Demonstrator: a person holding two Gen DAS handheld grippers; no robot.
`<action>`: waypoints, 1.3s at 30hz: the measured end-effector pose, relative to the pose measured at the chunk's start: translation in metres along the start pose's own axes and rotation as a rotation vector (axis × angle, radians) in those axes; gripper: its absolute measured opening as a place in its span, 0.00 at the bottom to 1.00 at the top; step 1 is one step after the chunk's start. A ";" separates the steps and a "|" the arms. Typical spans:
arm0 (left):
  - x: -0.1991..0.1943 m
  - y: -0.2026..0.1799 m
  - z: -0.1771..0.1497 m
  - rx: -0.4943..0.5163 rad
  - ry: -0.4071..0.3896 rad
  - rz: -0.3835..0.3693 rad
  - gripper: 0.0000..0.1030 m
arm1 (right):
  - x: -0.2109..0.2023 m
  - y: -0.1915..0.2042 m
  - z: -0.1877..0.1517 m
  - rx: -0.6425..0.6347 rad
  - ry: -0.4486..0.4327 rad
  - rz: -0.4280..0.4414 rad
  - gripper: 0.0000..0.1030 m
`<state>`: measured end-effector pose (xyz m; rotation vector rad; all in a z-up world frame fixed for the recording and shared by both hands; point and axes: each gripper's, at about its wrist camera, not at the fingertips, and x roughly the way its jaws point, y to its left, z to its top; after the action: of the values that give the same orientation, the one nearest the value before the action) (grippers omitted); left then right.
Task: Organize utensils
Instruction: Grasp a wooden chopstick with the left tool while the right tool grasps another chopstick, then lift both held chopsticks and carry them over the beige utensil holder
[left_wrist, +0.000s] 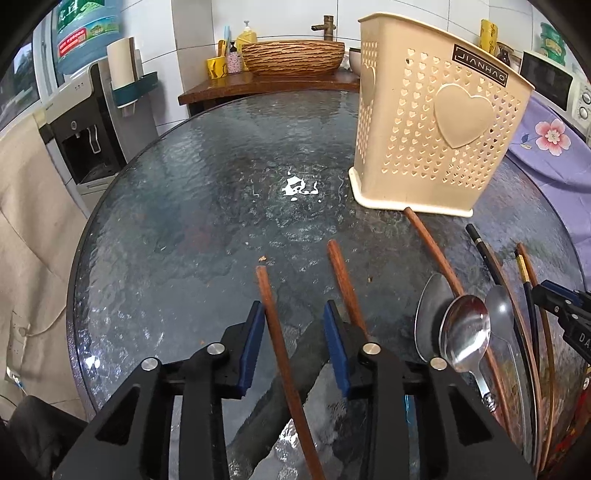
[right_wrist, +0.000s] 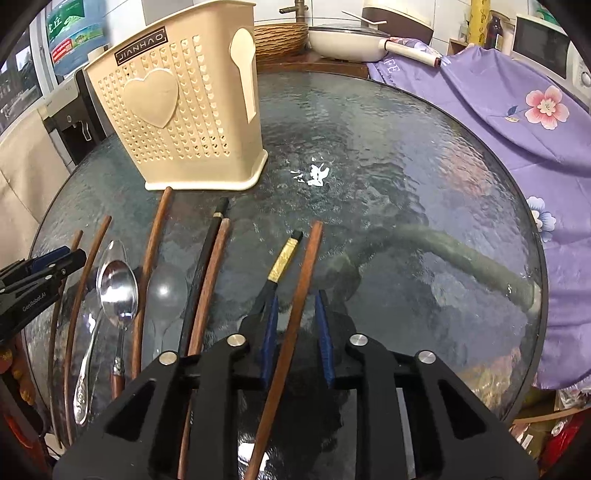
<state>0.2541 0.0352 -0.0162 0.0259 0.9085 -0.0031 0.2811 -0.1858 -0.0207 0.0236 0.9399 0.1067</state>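
A cream perforated utensil holder (left_wrist: 436, 122) stands upright on the round glass table (left_wrist: 207, 192); it also shows in the right wrist view (right_wrist: 177, 114). My left gripper (left_wrist: 295, 310) is open, its jaws on either side of a brown wooden chopstick (left_wrist: 273, 325) lying on the table. A second brown chopstick (left_wrist: 347, 288) lies just right of the right jaw. My right gripper (right_wrist: 295, 306) is open around another brown chopstick (right_wrist: 299, 306). A black chopstick with a gold band (right_wrist: 280, 266) lies beside it. Metal spoons (right_wrist: 118, 288) and more chopsticks (right_wrist: 210, 280) lie between the grippers.
A purple flowered cloth (right_wrist: 498, 110) covers something right of the table. A water dispenser (left_wrist: 88, 129) stands to the left. A woven basin (left_wrist: 291, 55) and bottles sit on a wooden counter behind. A white glare spot (left_wrist: 295, 186) marks the table's middle.
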 end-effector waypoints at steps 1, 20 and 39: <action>0.000 0.000 0.001 0.001 0.001 0.000 0.28 | 0.001 0.000 0.002 0.001 0.000 0.003 0.18; 0.013 0.002 0.016 0.004 0.010 -0.023 0.08 | 0.014 -0.015 0.025 0.031 -0.001 0.089 0.08; -0.063 0.006 0.055 0.005 -0.198 -0.177 0.07 | -0.059 -0.028 0.061 -0.008 -0.218 0.268 0.07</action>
<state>0.2593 0.0390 0.0675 -0.0497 0.7108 -0.1704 0.2979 -0.2185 0.0613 0.1511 0.7150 0.3490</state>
